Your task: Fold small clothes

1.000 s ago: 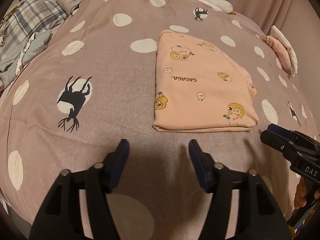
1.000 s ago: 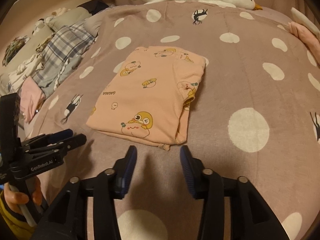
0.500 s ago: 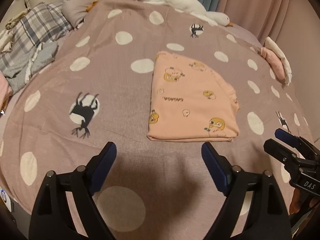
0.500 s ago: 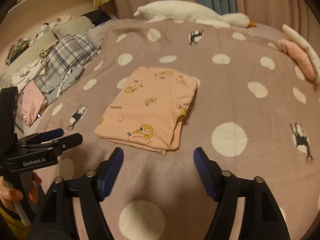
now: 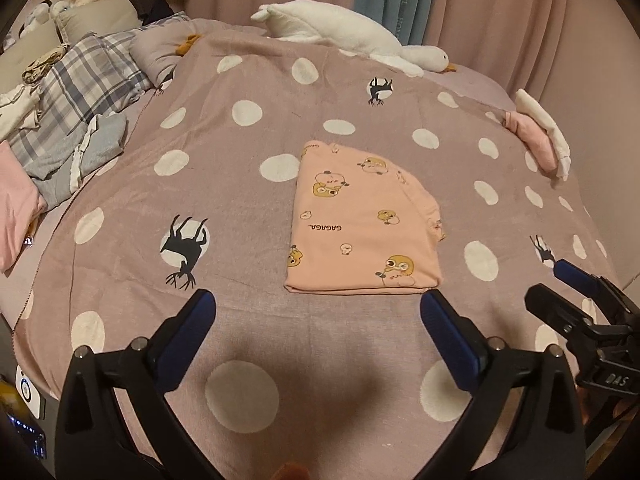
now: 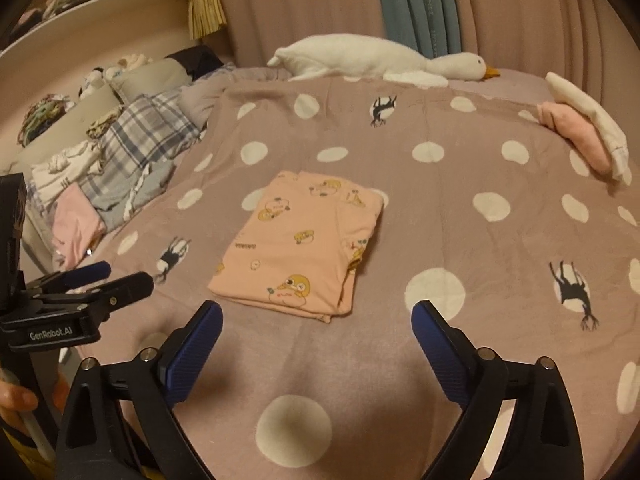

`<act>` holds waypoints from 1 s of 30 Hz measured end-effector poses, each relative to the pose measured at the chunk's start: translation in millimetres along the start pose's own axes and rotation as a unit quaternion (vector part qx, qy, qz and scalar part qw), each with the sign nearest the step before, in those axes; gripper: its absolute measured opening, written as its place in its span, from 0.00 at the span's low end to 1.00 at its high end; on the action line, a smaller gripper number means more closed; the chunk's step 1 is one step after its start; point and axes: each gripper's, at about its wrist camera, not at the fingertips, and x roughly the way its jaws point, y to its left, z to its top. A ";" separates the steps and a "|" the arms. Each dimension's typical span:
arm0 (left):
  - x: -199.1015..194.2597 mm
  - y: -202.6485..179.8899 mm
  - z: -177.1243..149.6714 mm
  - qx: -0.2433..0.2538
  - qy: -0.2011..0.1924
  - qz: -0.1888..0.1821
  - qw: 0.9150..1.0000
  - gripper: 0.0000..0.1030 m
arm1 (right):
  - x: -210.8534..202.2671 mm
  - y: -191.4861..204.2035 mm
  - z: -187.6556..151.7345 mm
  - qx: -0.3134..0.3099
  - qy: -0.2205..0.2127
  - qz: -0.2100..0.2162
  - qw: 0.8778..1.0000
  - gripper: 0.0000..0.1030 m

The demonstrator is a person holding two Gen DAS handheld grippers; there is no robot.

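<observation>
Bedspread [image 5: 240, 208] is carrying the peach garment [image 5: 360, 224] folded flat at centre; left gripper [image 5: 316, 312] and right gripper [image 6: 316, 320] are hovering near it, spread wide, empty; unfolded clothes [image 6: 120, 168] are waiting far left
</observation>
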 end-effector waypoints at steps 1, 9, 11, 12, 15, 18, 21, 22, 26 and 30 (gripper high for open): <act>-2.4 -0.2 0.7 -0.003 0.001 -0.001 1.000 0.99 | -3.0 0.7 1.4 0.000 -0.004 0.000 1.000 0.99; -18.1 -5.5 2.6 -0.006 0.008 -0.011 1.000 0.99 | -17.8 10.3 7.4 -0.013 -0.021 -0.016 1.000 0.99; -22.0 -6.3 2.0 -0.006 0.006 -0.016 1.000 0.99 | -20.1 11.5 8.4 -0.011 -0.024 -0.015 1.000 0.99; -23.1 -6.4 1.9 -0.006 0.006 -0.014 1.000 1.00 | -20.9 12.5 9.2 -0.010 -0.026 -0.015 1.000 0.99; -25.1 -6.4 1.8 -0.003 0.006 0.007 1.000 1.00 | -22.5 14.7 9.2 -0.013 -0.026 -0.016 0.999 0.99; -25.7 -3.5 1.5 -0.008 0.008 0.010 1.000 1.00 | -23.7 18.5 9.7 -0.017 -0.028 -0.019 0.999 0.99; -22.5 -2.9 -0.1 -0.004 0.012 0.028 1.000 1.00 | -18.1 18.5 9.6 -0.014 -0.020 -0.019 1.000 0.99; -21.3 -2.9 -1.2 -0.003 0.013 0.035 0.999 0.99 | -15.0 17.5 9.1 -0.010 -0.016 -0.022 1.000 0.99; -14.5 -2.4 -5.1 0.004 0.026 0.045 0.999 1.00 | -9.2 16.9 4.9 -0.001 -0.003 -0.021 1.000 0.99; -11.6 -2.5 -6.1 0.007 0.032 0.050 0.998 1.00 | -9.4 17.3 5.2 -0.001 -0.004 -0.020 1.000 0.99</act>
